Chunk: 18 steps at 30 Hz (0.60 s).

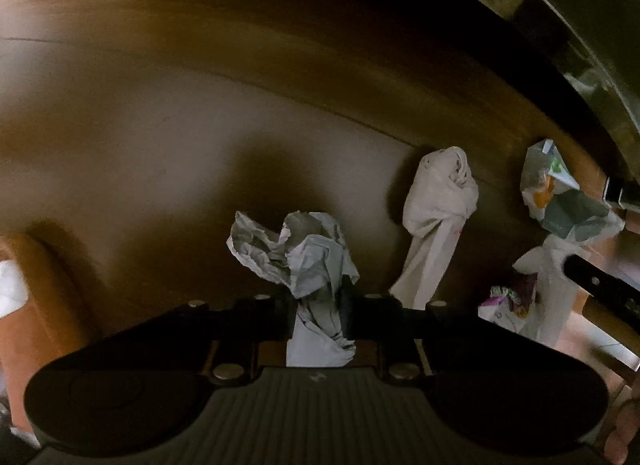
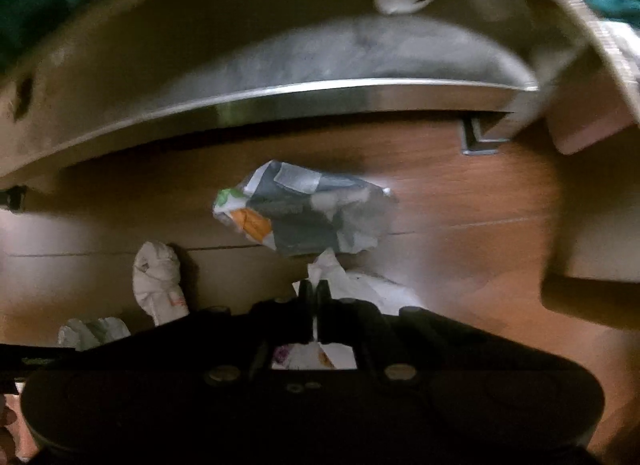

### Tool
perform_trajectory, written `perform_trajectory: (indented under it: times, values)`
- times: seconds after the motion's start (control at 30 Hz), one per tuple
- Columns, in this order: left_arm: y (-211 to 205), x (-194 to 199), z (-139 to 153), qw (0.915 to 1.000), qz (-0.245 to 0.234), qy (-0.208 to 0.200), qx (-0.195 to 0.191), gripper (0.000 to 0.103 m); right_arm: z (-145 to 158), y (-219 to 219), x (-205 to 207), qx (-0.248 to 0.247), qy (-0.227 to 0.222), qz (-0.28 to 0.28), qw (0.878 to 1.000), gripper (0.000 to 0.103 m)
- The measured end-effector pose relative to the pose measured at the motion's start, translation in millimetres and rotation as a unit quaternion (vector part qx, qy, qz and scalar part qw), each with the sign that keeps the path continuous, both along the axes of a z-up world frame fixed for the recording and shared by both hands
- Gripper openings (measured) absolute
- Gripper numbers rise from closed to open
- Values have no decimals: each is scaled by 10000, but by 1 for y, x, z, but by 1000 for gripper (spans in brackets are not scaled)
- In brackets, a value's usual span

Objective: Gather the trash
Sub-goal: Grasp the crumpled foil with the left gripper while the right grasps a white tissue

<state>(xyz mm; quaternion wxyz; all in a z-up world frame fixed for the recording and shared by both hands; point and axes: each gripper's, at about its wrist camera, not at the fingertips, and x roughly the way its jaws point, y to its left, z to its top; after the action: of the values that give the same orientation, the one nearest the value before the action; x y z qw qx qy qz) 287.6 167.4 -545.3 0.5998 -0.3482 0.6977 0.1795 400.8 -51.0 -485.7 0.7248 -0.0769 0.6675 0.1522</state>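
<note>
My left gripper (image 1: pixel 315 297) is shut on a crumpled grey-white paper (image 1: pixel 296 257) and holds it above the wooden floor (image 1: pixel 160 125). A twisted white tissue (image 1: pixel 438 217) lies to its right; it also shows in the right wrist view (image 2: pixel 158 283). A printed crumpled wrapper (image 1: pixel 560 193) lies further right, and in the right wrist view (image 2: pixel 304 211) it is just ahead of my right gripper (image 2: pixel 316 293). The right gripper is shut on a thin white plastic wrapper (image 2: pixel 340 285). That wrapper and the right gripper's finger (image 1: pixel 600 289) show at the right of the left wrist view.
A metal-edged furniture base (image 2: pixel 320 97) runs across the floor behind the trash, with a metal bracket (image 2: pixel 480 141) at its right end. A pale block (image 2: pixel 600 233) stands at the right. An orange-brown object (image 1: pixel 36 305) sits at the left edge.
</note>
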Motion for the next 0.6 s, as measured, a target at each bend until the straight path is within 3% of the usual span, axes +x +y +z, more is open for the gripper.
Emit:
perform_trajectory:
  times: [0.3, 0.6]
  values:
    - [-2, -9, 63, 9996, 119, -231, 69, 20, 89, -29, -13, 266, -349, -551, 9975, 2]
    - [-13, -24, 166, 9953, 71, -930, 268, 20, 202, -48, -50, 786, -947, -664, 9902, 2]
